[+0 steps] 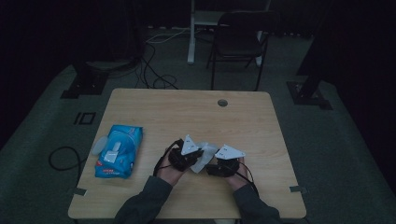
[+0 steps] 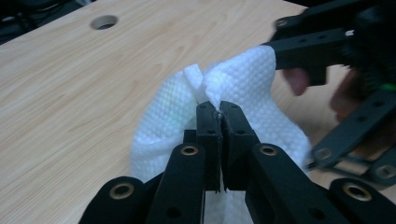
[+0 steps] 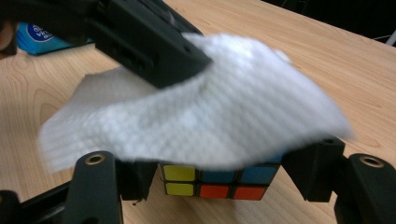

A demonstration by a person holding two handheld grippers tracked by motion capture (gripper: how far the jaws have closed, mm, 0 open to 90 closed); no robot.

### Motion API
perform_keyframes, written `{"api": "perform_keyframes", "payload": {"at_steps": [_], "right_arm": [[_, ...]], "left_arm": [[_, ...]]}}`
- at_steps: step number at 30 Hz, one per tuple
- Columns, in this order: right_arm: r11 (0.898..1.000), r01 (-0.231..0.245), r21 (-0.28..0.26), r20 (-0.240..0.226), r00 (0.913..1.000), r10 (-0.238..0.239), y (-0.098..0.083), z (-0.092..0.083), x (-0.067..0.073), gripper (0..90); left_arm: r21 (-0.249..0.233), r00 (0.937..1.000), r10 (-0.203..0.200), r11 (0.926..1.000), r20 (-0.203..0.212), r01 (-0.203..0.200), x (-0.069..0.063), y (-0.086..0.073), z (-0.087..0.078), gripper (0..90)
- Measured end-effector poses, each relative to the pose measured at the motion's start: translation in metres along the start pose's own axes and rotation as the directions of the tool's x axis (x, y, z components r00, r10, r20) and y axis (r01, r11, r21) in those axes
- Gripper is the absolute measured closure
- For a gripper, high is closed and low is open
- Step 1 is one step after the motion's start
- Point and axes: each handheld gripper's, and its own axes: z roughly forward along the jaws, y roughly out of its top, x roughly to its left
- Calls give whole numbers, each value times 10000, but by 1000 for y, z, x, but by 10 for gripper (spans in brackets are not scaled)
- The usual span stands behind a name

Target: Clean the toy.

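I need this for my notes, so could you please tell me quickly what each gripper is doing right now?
Left gripper: closed, pinching the white wipe.
Right gripper: closed on the puzzle cube, under the wipe.

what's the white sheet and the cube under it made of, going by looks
White sheet: looks like a nonwoven wipe, matte, with a fine embossed dot grid; it drapes limply. Cube: probably hard plastic, with a black frame and glossy yellow, blue and orange squares, mostly covered by the sheet.
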Motion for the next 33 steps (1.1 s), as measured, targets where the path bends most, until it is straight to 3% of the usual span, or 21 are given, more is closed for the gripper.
{"api": "perform_keyframes", "payload": {"at_steps": [10, 17, 25, 33], "right_arm": [[9998, -35, -217, -128, 9999, 32, 2, -5, 0, 348], [9988, -112, -469, -333, 9994, 96, 4, -10, -1, 348], [9984, -40, -567, -371, 9993, 19, 5, -14, 0, 348], [9950, -348, -932, -465, 9984, 306, 8, -21, -5, 348]], "left_arm": [[-141, 9966, -689, 9976, -449, 684, 20, -8, -9, 879], [-276, 9940, -1090, 9937, -44, 1089, 24, -11, -6, 879], [-334, 9929, -1151, 9927, 296, 1161, 26, -16, -4, 879], [143, 9884, -1450, 9894, 453, 1445, 21, -34, 9, 880]]}}
